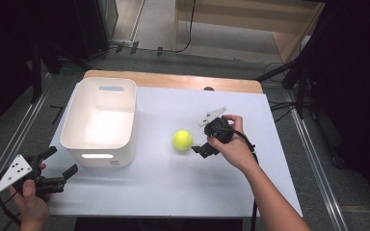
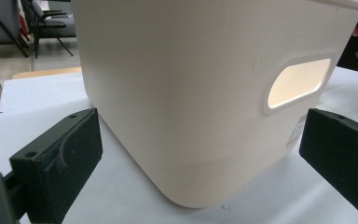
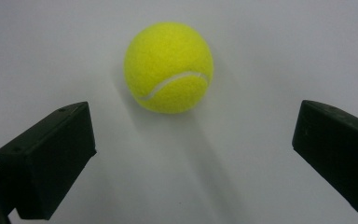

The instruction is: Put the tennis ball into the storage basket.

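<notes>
The right gripper (image 1: 198,146), jaws spread, faces a tennis ball (image 1: 183,140) on the white table (image 1: 173,183). The left gripper (image 1: 60,166) (also released) sits near a white bin (image 1: 99,115).

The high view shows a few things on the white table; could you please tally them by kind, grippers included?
Tennis ball: 1
White bin: 1
Hand-held grippers: 2, the left gripper by the bin's near corner, the right gripper beside the ball, both open and holding nothing
Total: 4
</notes>
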